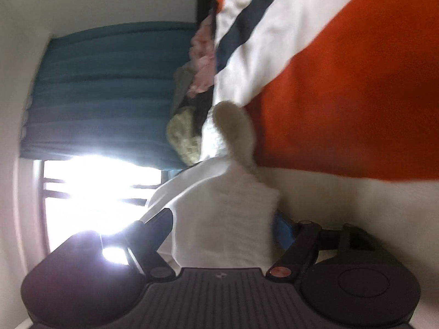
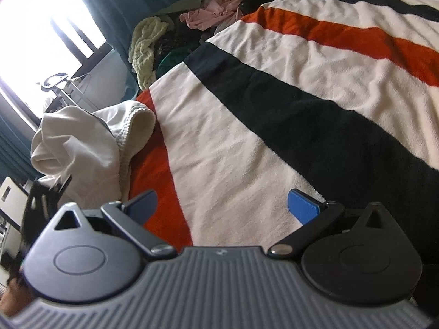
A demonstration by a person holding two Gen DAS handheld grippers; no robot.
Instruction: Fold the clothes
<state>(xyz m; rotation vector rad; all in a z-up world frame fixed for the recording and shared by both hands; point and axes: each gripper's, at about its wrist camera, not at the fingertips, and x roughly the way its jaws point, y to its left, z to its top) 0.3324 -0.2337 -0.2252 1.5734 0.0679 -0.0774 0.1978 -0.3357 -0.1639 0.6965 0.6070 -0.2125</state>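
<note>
Left claw (image 1: pixel 223 235) gripped the white garment (image 1: pixel 225 219); only the right view showed right claw (image 2: pixel 222 205) wide open, empty, above the striped blanket (image 2: pixel 274 96)

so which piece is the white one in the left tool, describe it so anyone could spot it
Start from the big striped blanket covering the bed, white with navy and orange bands. At its orange edge nearest the bright window a bunched white garment hangs up off the bed, with the left tool at its lower end. It is plain white, unlike the pale green knit and pink clothes heaped further back.
</note>
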